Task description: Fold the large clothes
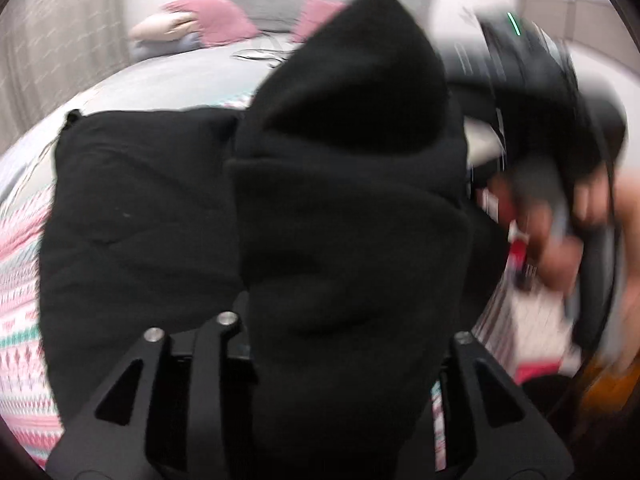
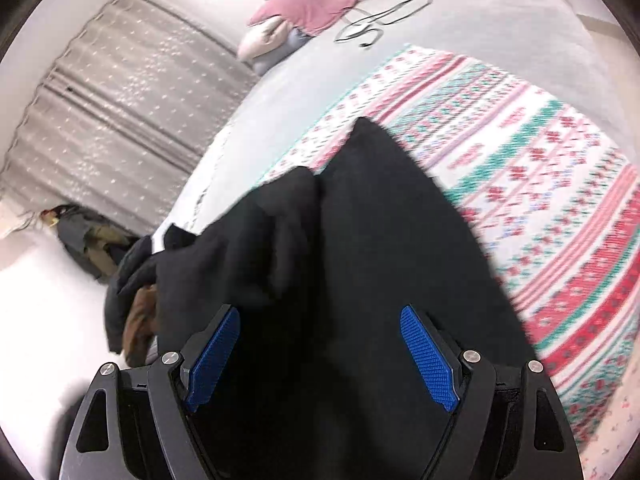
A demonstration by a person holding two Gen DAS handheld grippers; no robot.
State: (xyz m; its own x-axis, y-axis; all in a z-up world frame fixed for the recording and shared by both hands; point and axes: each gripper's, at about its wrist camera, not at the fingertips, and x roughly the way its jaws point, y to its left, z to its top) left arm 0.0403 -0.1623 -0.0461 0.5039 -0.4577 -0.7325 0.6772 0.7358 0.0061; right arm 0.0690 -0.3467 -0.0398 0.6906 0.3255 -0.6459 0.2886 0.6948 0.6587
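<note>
A bulky black fleece garment (image 2: 360,280) is draped between the right tool's (image 2: 320,356) spread blue pads, ungripped. The left tool's (image 1: 320,344) grip cannot be told. The fold is being laid onto the patterned bed cover (image 2: 540,200); smoothing is judged next.

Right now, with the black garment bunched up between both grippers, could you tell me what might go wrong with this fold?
1. The black garment is bunched in thick folds over the left gripper, so creases may get folded in.
2. The right gripper stands open with fabric between its blue pads; the cloth could slip out.
3. A cable lies on the bed beyond the patterned blanket; swinging fabric might snag it.
</note>
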